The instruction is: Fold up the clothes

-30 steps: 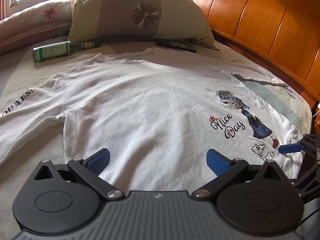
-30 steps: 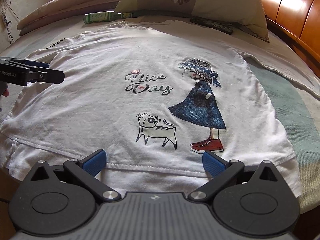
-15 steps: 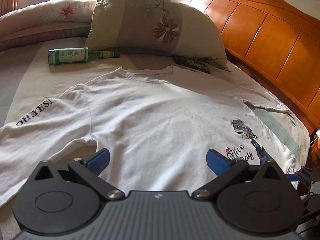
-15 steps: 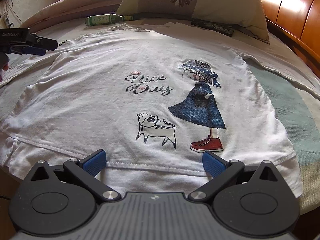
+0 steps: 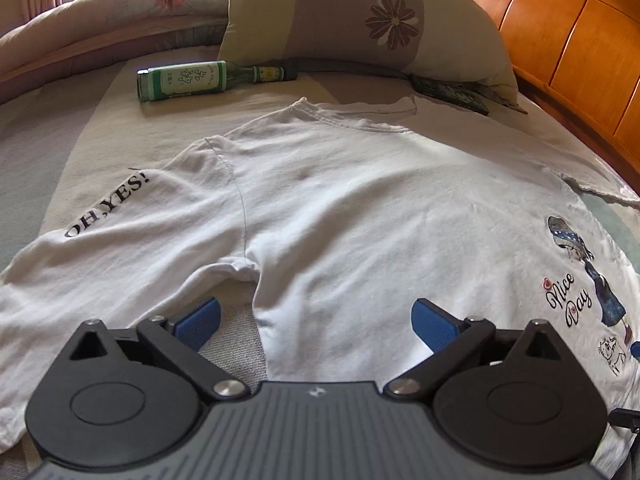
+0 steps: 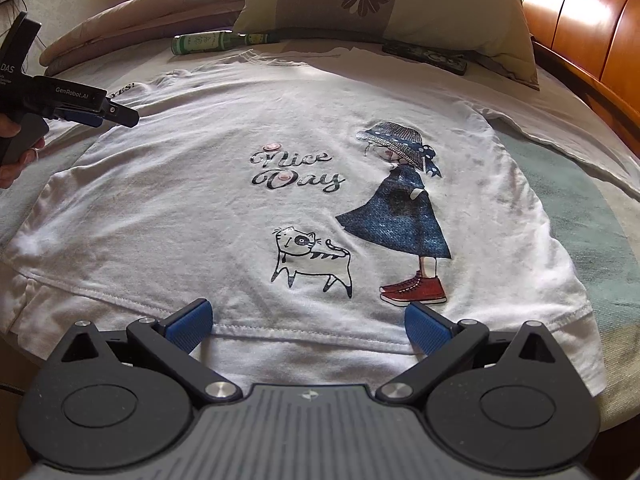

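White t-shirt [image 6: 208, 208] flat on bed [image 5: 48, 140], print up. Left hand-held gripper [image 5: 316, 320] spread wide above armpit; right hand-held gripper [image 6: 308, 322] spread wide over hem. Both empty.

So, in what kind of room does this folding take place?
Most likely a bedroom at home. The white printed T-shirt lies spread on a bed, with a large flower-patterned pillow leaning against a polished orange wooden headboard. A green glass bottle lies on the bed too.
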